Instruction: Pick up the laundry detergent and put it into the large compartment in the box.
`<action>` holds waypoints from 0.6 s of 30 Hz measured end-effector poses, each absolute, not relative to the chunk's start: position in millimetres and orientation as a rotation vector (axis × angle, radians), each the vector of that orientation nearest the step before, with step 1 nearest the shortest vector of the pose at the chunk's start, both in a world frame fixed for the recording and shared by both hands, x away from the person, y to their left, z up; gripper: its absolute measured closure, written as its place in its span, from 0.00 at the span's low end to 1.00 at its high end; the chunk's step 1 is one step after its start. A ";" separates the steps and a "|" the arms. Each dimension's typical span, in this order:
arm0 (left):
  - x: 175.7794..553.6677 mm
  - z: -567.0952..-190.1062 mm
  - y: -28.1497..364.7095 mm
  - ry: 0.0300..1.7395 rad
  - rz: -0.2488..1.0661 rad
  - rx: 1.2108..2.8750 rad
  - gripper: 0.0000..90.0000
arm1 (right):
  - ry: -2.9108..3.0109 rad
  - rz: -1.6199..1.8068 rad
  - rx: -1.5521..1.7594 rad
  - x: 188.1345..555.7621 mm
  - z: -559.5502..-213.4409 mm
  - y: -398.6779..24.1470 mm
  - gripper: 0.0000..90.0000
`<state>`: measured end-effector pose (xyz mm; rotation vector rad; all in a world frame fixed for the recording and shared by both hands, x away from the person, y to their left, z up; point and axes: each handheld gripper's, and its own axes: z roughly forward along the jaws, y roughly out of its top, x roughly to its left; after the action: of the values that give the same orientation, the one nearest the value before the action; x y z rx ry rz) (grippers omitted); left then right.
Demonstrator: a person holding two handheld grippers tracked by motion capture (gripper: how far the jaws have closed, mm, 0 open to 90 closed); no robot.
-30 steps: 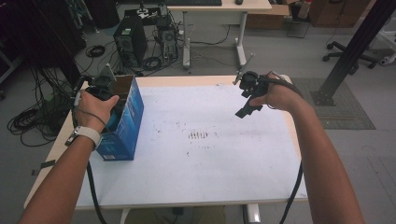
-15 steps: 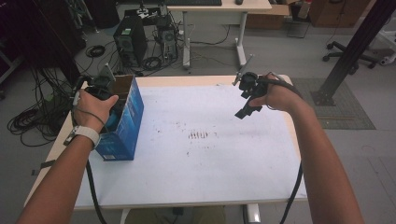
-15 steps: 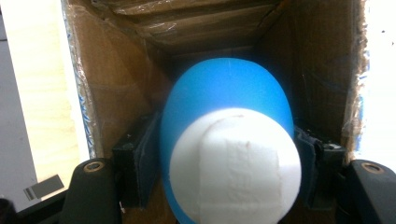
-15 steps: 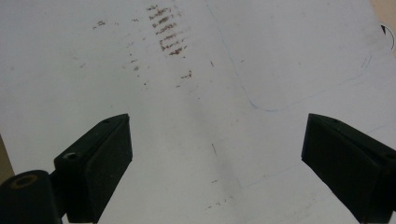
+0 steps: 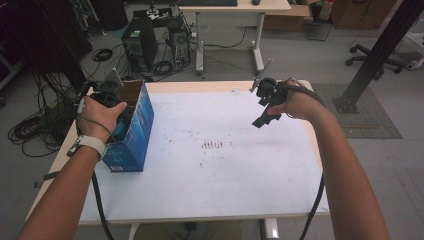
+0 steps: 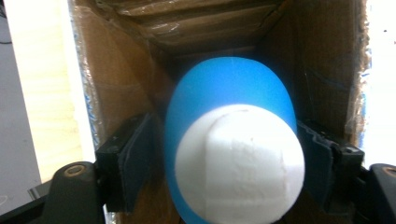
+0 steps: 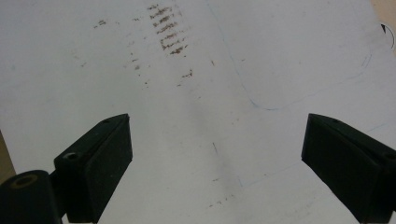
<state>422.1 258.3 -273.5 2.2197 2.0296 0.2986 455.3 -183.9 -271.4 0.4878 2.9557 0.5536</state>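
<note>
blue and white capsule-shaped object (image 6: 233, 140), rounded like a large egg, sits inside the open top of a blue cardboard box (image 5: 131, 135) with brown inner walls, at the left side of the table. in the left gripper view the object's blue half points down into the box and its white half faces the camera. the left gripper (image 6: 224, 163) reaches into the box from above, and its two black jaws flank the object; they have just been opening, a thin gap shows on the left side, and the right pad sits at the object's edge, so the pads no longer look pressed on it. in the high view the person's left hand (image 5: 100, 112), with a white watch band at the wrist, covers that gripper over the box. the box stands upright near the left edge of the white table (image 5: 225, 190), whose top carries a small patch of brown smudges (image 5: 212, 145) near its middle. well apart, on the far right of the table, the right hand holds the right gripper (image 7: 215, 154) above the bare surface, jaws spread wide with nothing between them.
</note>
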 end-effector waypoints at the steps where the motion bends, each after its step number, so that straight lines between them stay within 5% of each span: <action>1: 422.1 -273.3 258.6 2.026 0.299 2.223 0.28 | 2.956 0.554 0.487 455.2 -271.3 -183.9 0.10; 18: 418.6 -269.0 261.4 2.000 0.311 2.196 0.24 | 2.952 0.557 0.489 452.7 -269.6 -183.7 0.10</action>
<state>418.6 261.4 -269.0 2.1957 2.0005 0.3110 452.7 -183.7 -269.6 0.4886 2.9523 0.5569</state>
